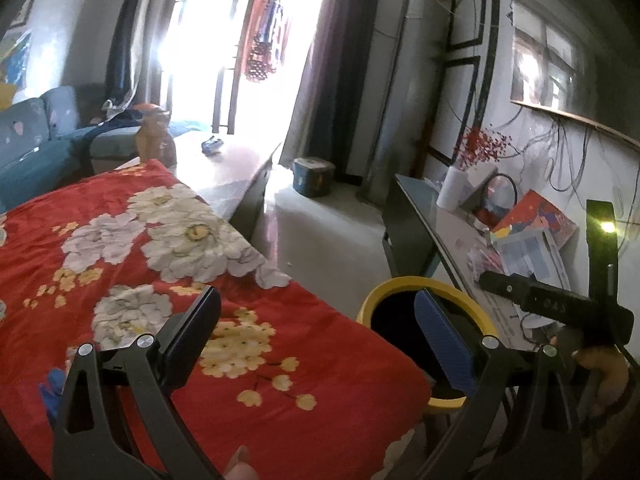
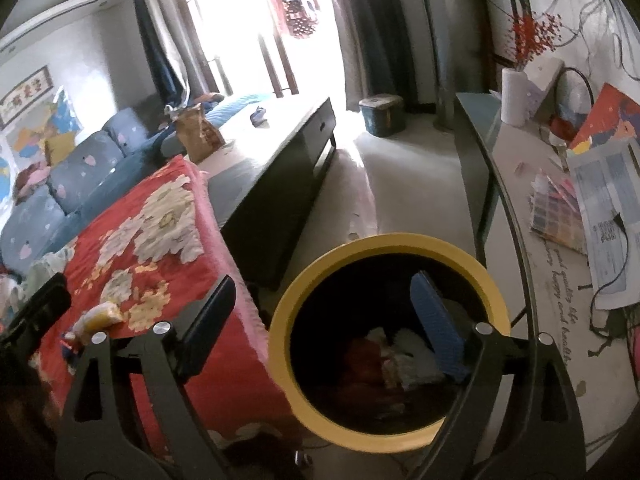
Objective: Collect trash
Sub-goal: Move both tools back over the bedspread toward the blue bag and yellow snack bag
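Hanging wide and empty, both the left hand-held gripper (image 1: pixel 320 332) and right hand-held gripper (image 2: pixel 324 316) should next grab the yellow wrapper (image 2: pixel 98 317), lower left, for the bin (image 2: pixel 384 245).

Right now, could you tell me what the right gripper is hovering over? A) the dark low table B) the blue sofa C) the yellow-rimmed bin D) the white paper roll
C: in the right wrist view, the open right gripper hangs above the yellow-rimmed bin, with trash visible inside.
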The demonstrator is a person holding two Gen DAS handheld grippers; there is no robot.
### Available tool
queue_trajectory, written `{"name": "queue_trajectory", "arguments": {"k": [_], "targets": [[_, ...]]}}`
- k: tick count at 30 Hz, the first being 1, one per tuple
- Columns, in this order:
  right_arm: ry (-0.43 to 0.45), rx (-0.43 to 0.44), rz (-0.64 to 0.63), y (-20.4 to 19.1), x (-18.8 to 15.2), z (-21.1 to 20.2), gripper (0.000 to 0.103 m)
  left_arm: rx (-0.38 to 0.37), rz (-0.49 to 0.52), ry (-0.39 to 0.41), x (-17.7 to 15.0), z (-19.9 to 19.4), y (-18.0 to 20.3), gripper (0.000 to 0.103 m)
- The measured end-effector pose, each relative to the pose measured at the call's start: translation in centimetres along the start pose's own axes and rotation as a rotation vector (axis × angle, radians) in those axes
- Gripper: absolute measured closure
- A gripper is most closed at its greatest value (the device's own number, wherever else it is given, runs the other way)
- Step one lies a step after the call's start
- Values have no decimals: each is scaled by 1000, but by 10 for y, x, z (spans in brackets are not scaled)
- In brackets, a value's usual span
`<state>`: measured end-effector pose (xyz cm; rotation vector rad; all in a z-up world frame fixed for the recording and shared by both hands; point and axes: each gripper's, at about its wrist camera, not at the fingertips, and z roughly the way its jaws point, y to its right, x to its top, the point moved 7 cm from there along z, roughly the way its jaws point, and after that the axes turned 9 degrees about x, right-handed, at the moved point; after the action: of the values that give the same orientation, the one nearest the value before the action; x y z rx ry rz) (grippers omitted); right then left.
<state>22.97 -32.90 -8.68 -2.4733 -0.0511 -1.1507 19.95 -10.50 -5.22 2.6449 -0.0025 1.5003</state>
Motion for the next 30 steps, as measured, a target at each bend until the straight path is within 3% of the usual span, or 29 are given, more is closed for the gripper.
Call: {"name": "queue_trajectory", "arguments": {"k": [30], "targets": [[-50,127,-208,-106,-24,3,22,111,-98,48,5,-39,-85,9]]}}
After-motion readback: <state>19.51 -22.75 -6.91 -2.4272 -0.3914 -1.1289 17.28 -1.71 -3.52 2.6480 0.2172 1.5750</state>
